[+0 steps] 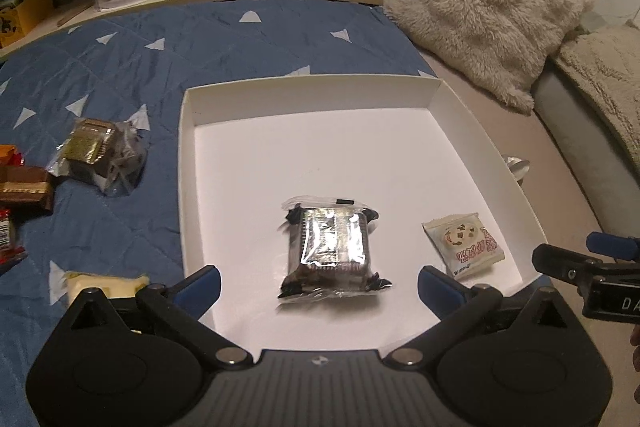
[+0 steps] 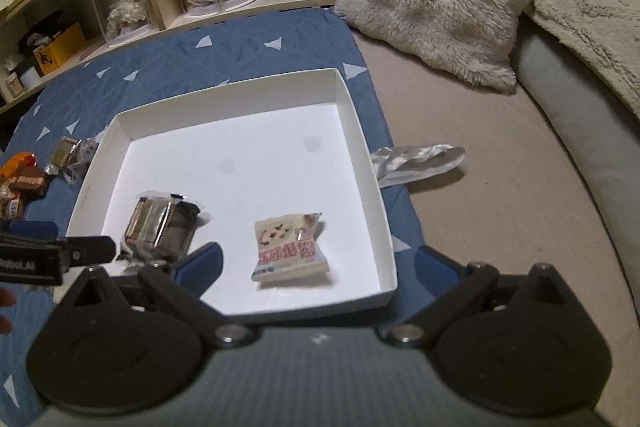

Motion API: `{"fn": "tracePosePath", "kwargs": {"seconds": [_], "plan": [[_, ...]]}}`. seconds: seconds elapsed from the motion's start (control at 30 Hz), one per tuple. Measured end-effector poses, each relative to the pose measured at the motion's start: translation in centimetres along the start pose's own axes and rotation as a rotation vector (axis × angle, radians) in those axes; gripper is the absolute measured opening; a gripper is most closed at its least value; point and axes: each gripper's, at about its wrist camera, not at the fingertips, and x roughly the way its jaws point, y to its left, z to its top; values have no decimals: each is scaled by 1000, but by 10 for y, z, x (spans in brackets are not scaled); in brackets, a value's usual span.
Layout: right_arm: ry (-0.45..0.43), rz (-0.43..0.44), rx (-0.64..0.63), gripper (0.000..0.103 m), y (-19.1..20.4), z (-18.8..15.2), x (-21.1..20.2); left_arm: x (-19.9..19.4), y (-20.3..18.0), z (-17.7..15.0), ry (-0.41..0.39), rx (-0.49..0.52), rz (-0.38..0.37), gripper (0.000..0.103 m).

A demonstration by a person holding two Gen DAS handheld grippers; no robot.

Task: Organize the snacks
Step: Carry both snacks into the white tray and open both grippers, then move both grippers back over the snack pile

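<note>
Left gripper (image 1: pixel 318 283) hangs spread wide, empty, over the shallow white cardboard tray (image 1: pixel 496 147) on the blue quilted cover (image 1: pixel 240 51), and the clear-wrapped dark sandwich biscuit pack (image 1: pixel 330 253) lies flat between its blue pads. Right gripper (image 2: pixel 318 263) gapes too (nothing held), the white cookie packet (image 2: pixel 289 246) lying just ahead between its fingers.
</note>
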Motion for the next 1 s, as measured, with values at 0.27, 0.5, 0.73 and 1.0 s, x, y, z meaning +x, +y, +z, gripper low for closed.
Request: {"fn": "tracePosePath", "kwargs": {"seconds": [0.27, 0.5, 0.73, 1.0], "plan": [[-11, -4, -11, 103, 8, -4, -17, -24, 13, -5, -30, -7, -7, 103], [-26, -10, -29, 103, 22, -8, -33, -42, 27, -11, -54, -7, -4, 103], [-52, -5, -34, 103, 44, -9, -48, -59, 52, -17, -77, -37, 14, 103], [-66, 43, -61, 103, 83, -8, -51, -81, 92, -26, -99, -65, 58, 103]]}}
